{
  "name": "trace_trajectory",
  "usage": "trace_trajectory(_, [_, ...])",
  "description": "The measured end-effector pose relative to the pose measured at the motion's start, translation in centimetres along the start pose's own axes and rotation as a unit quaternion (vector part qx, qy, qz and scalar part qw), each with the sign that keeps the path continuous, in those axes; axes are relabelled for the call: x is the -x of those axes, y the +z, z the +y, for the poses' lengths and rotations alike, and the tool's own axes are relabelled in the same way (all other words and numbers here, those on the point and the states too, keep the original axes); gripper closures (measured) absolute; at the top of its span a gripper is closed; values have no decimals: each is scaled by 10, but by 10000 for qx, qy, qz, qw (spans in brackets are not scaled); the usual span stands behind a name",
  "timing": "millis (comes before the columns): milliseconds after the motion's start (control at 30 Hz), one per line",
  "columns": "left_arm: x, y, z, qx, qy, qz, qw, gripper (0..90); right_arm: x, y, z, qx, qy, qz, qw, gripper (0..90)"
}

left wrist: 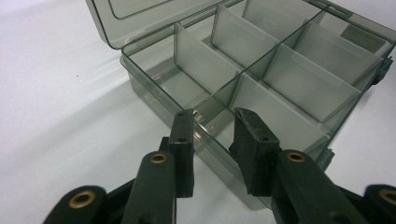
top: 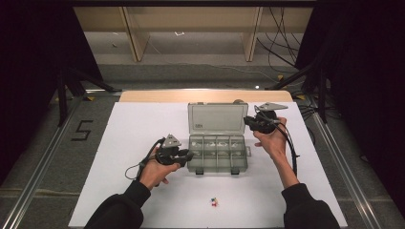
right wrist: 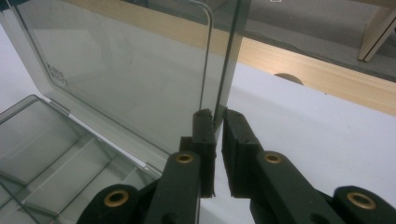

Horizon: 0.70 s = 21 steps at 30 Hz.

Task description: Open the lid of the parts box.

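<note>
Standing open at the middle of the counter (top: 143,191), the compartment box (top: 217,155) is your landmark: its lid (top: 217,119) rises upright from the far edge, and its divided tray lies toward you. The compartments appear empty in the left gripper view.

Your right gripper (right wrist: 218,116) meets the lid at its right edge. The jaws are nearly pressed together, pinching that thin edge between them. This hold probably steadies the lid upright or prepares to swing it.

Your left gripper (left wrist: 212,119) sits at the box's near left corner. Its jaws are spread and straddle the tray wall (left wrist: 205,140), one jaw outside and one over the corner compartment; whether they touch it cannot be told. This placement likely braces the tray against sliding.

Several small coloured pieces (top: 214,202) lie on the counter nearer you than the box, well apart from both grippers.
</note>
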State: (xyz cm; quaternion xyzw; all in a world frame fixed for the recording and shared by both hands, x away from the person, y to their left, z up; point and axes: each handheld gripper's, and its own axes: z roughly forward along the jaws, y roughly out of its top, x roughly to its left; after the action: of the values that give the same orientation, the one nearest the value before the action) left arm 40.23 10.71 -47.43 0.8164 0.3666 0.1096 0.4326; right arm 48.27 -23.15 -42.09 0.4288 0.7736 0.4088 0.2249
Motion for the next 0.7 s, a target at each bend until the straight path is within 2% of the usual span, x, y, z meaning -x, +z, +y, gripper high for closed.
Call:
trace_trajectory(67, [0,0,0,-18,3,-13,10000,688,0,0,0,-46,105,4,9999,842])
trace_trajectory(233, [0,0,0,33,-80,-9,10000,687,2,3,3,-69,44,20,10000,838])
trace_trajectory(367, [0,0,0,28,-69,-1,10000,687,2,6,4,-157,152,1,9998,835])
trace_trajectory(500, [0,0,0,34,-86,-21,10000,687,3,8,6,-220,113,-40,9997,830])
trace_trajectory(567, [0,1,-1,43,-147,-24,9999,687,5,10,6,-194,-1,-48,9998,826])
trace_trajectory(700, [0,1,-1,42,-142,-36,9999,686,5,13,8,-228,168,-36,9996,823])
